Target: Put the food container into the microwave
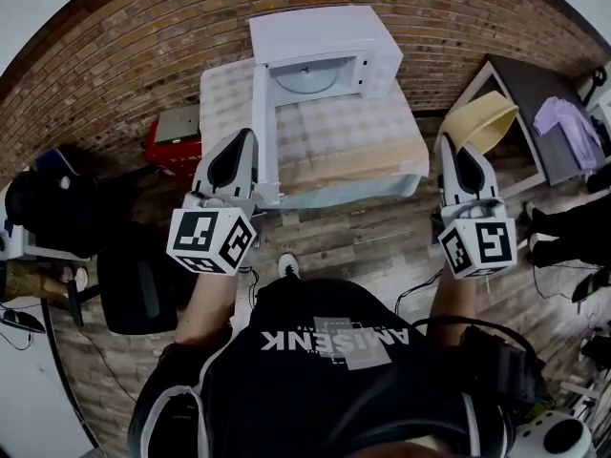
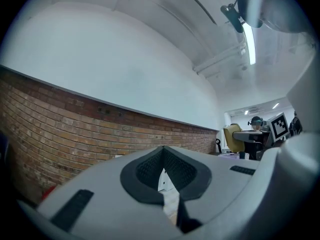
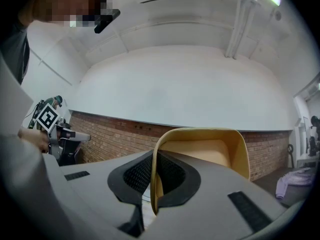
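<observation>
Brick wall point(image 1: 124, 55) at the back and wooden floor point(image 1: 353, 241) below, with a table point(image 1: 353, 141) in a checked cloth at 12 o'clock and a white microwave point(image 1: 325, 41) on its far end, door point(image 1: 265, 132) swung open. At 2 o'clock, right gripper point(image 1: 456, 156) with jaws pinched tight on the wall of the yellow food container point(image 1: 487, 120), up in the air just off the table's right edge, apart from the microwave. At 10 o'clock, left gripper point(image 1: 243, 146) beside the open door, jaws closed to a thin slit, nothing between them.
</observation>
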The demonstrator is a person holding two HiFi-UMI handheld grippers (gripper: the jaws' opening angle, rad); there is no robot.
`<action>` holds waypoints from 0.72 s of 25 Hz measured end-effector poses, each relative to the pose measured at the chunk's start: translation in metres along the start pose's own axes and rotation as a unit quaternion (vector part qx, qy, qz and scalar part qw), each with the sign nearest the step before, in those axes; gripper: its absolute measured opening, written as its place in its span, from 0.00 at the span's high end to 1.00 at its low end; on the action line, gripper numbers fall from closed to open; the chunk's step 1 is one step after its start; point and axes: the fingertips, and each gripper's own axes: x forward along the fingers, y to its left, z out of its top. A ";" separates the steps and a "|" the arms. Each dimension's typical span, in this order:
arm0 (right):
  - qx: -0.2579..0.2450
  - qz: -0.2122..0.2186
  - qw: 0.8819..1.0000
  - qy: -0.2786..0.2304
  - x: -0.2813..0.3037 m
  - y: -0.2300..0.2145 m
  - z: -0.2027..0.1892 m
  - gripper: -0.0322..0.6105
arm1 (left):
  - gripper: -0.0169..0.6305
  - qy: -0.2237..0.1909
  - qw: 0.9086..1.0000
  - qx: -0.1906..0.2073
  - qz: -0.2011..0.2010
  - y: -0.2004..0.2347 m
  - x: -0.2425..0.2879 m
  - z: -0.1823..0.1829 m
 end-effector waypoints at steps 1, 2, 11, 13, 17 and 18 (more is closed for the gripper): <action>0.000 -0.001 1.000 0.001 0.006 0.002 -0.001 0.88 | 0.95 0.001 1.000 0.000 -0.004 0.004 0.004 -0.001; 0.000 -0.002 1.000 0.002 0.012 0.004 -0.002 0.88 | 0.95 0.001 1.000 0.000 -0.007 0.008 0.007 -0.001; -0.010 -0.020 1.000 0.006 0.059 0.022 0.001 0.88 | 0.95 -0.004 0.999 -0.012 -0.035 0.048 0.030 -0.002; -0.015 -0.026 1.000 0.008 0.069 0.026 0.005 0.88 | 0.95 -0.005 0.999 -0.016 -0.043 0.059 0.035 -0.002; -0.020 -0.044 0.999 0.011 0.089 0.035 0.007 0.88 | 0.95 -0.003 0.998 -0.025 -0.062 0.079 0.044 -0.004; -0.021 -0.047 0.999 0.013 0.093 0.038 0.007 0.88 | 0.95 -0.003 0.997 -0.025 -0.067 0.083 0.045 -0.005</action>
